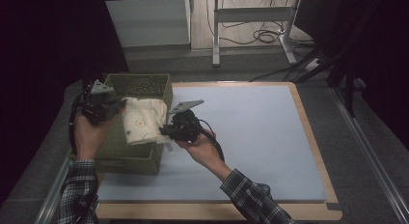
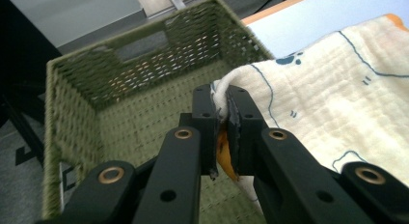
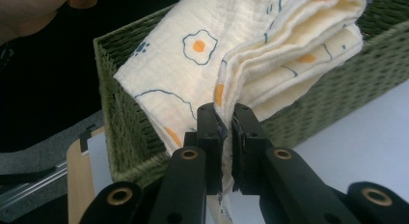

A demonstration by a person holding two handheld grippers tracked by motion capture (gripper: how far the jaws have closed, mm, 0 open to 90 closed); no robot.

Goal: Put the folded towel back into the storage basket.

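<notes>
- 2 grippers share 1 folded cloth (image 1: 142, 121), a cream piece printed with fried eggs and blue outlines, which hangs stretched between them left of center in the high view.
- In that view the left gripper (image 1: 115, 108) grips the cloth's left end, and the right gripper (image 1: 164, 130) grips its lower right corner.
- The cloth sits over the open top of a green woven basket (image 1: 144, 84), which stands at the left edge of the pale blue mat (image 1: 251, 137).
- In the left gripper view, the left gripper (image 2: 221, 108) rises from the bottom center with its jaws narrow, pinched on a rolled edge of the cloth (image 2: 337, 103); the cloth spreads away to the right of the frame.
- Behind those jaws the basket (image 2: 120, 79) fills the left and upper part of the frame, its inside open to the camera.
- In the right gripper view, the right gripper (image 3: 225, 120) also stands narrow at bottom center, clamped on the folded layers of the cloth (image 3: 202, 55).
- From there the cloth runs to the upper right, its stacked folds lying across the rim of the basket (image 3: 337, 89).
- At the upper left of that frame part of a hand (image 3: 29, 9) is in sight.
</notes>
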